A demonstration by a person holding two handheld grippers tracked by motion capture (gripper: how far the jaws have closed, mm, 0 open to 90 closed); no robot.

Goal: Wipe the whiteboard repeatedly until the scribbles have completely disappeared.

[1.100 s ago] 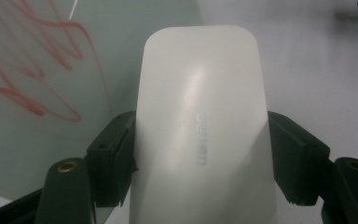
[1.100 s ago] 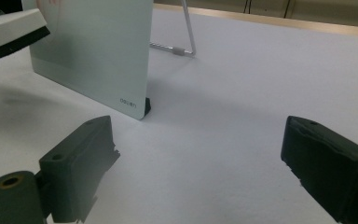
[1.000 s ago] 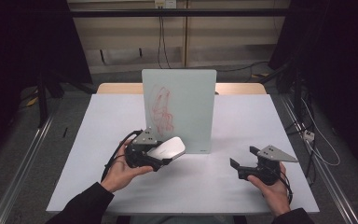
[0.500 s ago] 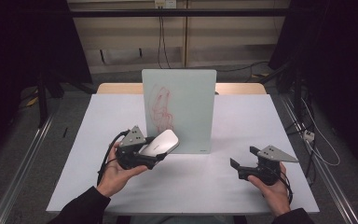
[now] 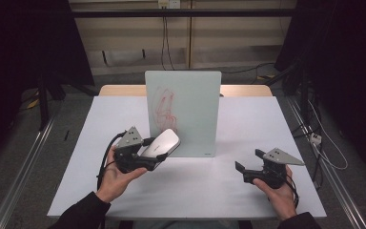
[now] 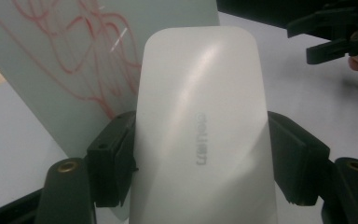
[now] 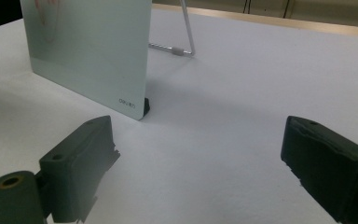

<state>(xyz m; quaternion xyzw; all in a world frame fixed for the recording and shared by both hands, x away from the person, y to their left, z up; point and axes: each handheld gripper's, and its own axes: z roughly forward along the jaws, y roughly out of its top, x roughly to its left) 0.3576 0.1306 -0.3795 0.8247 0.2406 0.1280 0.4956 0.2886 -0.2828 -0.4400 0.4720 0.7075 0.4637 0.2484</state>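
A pale glass board (image 5: 186,109) stands upright on the white table (image 5: 209,191), with red scribbles (image 5: 164,107) on its left half. My left gripper (image 5: 159,155) is shut on a white oblong eraser (image 5: 163,143), held just in front of the board's lower left part. In the left gripper view the eraser (image 6: 200,140) sits clamped between both pads (image 6: 114,161), with the scribbled board (image 6: 74,60) right behind it. Whether the eraser touches the board I cannot tell. My right gripper (image 5: 245,171) rests open at the front right, its jaws (image 7: 200,163) wide apart with nothing between them.
A thin wire stand (image 7: 186,37) props the board (image 7: 88,46) from behind. The other gripper (image 6: 335,37) shows far off in the left gripper view. Bare table lies between the two hands. Dark floor, rails and cables surround the table.
My left gripper has carried the eraser a little to the left and upward, closer to the scribbles. The right gripper has stayed where it was.
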